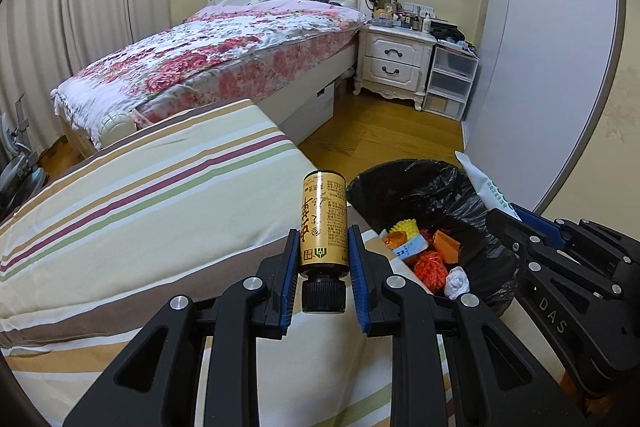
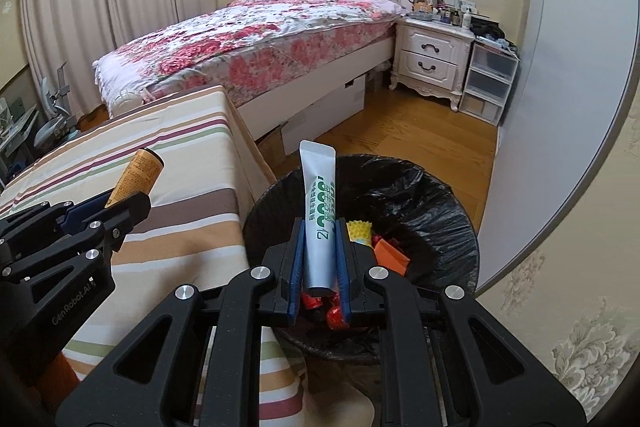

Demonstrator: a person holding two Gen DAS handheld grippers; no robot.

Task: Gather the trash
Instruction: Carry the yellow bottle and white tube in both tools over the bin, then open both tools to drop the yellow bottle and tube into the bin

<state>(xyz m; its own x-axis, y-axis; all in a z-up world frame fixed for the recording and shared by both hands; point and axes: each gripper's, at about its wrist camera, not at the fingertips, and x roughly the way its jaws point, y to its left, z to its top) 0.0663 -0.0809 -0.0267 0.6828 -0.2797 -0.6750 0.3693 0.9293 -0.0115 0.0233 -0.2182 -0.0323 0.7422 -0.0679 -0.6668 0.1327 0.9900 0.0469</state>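
Observation:
My left gripper [image 1: 324, 255] is shut on a small gold bottle [image 1: 324, 223] with a black cap, held above the striped cloth surface [image 1: 160, 195] just left of the bin. The bottle also shows in the right wrist view [image 2: 138, 177]. My right gripper [image 2: 320, 259] is shut on a white tube [image 2: 320, 211] with green print, held upright over the black-lined trash bin [image 2: 440, 211]. The tube's end shows in the left wrist view [image 1: 482, 183]. The bin [image 1: 424, 187] holds several pieces of trash, orange, yellow, red and white.
A bed with a floral cover [image 1: 224, 55] stands behind the striped surface. A white nightstand [image 1: 394, 65] and clear plastic drawers [image 1: 450, 79] stand at the back right. A grey wardrobe wall [image 1: 552, 67] runs along the right. Wooden floor [image 1: 380, 131] lies between.

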